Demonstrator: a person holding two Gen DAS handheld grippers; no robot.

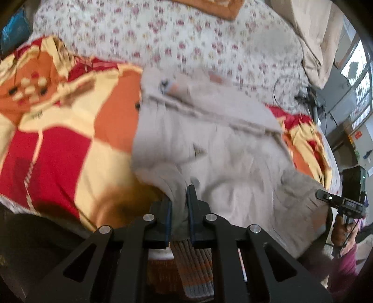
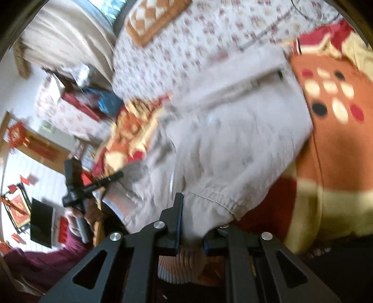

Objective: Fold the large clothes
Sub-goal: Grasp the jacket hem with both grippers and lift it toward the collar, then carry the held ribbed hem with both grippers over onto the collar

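Bedding fills both views: a quilt (image 1: 58, 144) in big blocks of red, orange and cream lies over a pale floral sheet (image 1: 186, 35), and the beige jacket (image 1: 221, 144) is spread across the quilt, its cloth soft and creased.

Nearest the left camera, the left gripper (image 1: 179, 202) has its two black fingers (image 1: 191, 205) drawn close together with a fold of the jacket's hem pinched between them; below the fingers hangs a ribbed knit band (image 1: 195, 268) striped in brown, orange and grey. Beyond the grip the jacket's body runs up to a long stitched seam and a small patch near the collar area (both blurred by motion). At the right edge of that view the right gripper (image 1: 342, 202) shows from the side as a dark device held in a hand.

In the right wrist view, the right gripper (image 2: 193, 223) has a gathered, elastic-looking edge of the jacket (image 2: 233, 144) bunched between its fingers (image 2: 178, 221), the right-hand one mostly buried under the cloth, and another ribbed striped band hangs below. The left gripper (image 2: 91, 186) appears to the left, near the jacket's other corner.

Farther off, an orange checked cushion (image 2: 158, 21) lies on the floral sheet, and beige curtains (image 2: 65, 42) hang beside the bed.
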